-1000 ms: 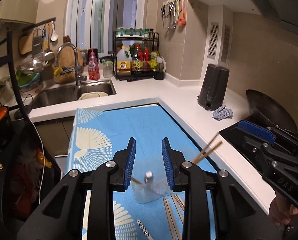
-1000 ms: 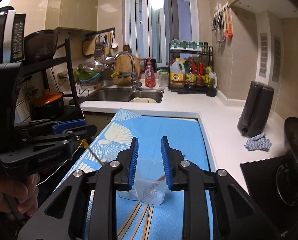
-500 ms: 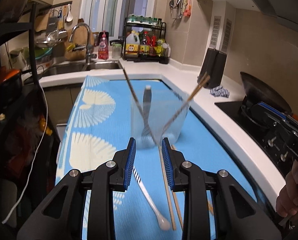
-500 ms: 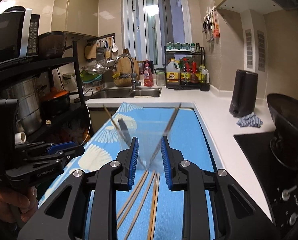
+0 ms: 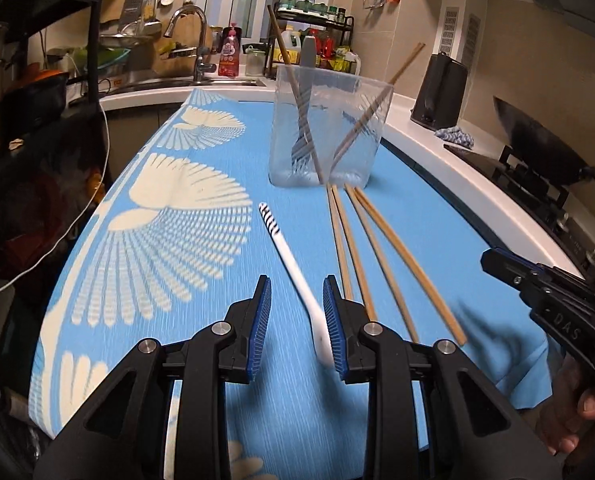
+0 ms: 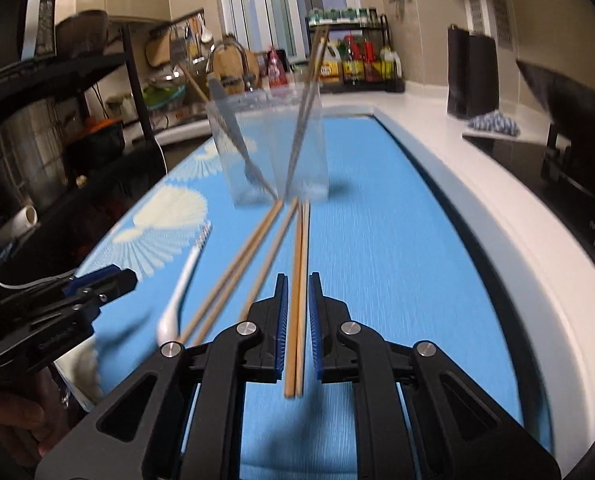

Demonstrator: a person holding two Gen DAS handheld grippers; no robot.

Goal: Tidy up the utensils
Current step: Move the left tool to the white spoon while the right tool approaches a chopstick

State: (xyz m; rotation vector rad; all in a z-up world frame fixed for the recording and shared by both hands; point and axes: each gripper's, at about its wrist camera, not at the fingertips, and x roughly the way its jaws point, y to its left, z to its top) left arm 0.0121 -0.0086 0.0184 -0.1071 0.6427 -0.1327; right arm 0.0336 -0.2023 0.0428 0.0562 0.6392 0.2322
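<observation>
Wooden chopsticks (clear plastic cup)

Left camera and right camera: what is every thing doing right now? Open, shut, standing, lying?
Clear cup: upright, holding a fork and chopsticks.
Fork: leaning inside the cup.
White spoon: lying flat on the mat.
Loose chopsticks: lying flat on the mat.
Left gripper: jaws open around the spoon.
Right gripper: jaws open, straddling one chopstick pair.

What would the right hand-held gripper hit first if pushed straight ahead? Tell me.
The right hand-held gripper straddles a pair of wooden chopsticks lying on the blue patterned cloth. Straight on, it would slide along them and probably meet the clear plastic cup at their far ends; depth is uncertain.
</observation>
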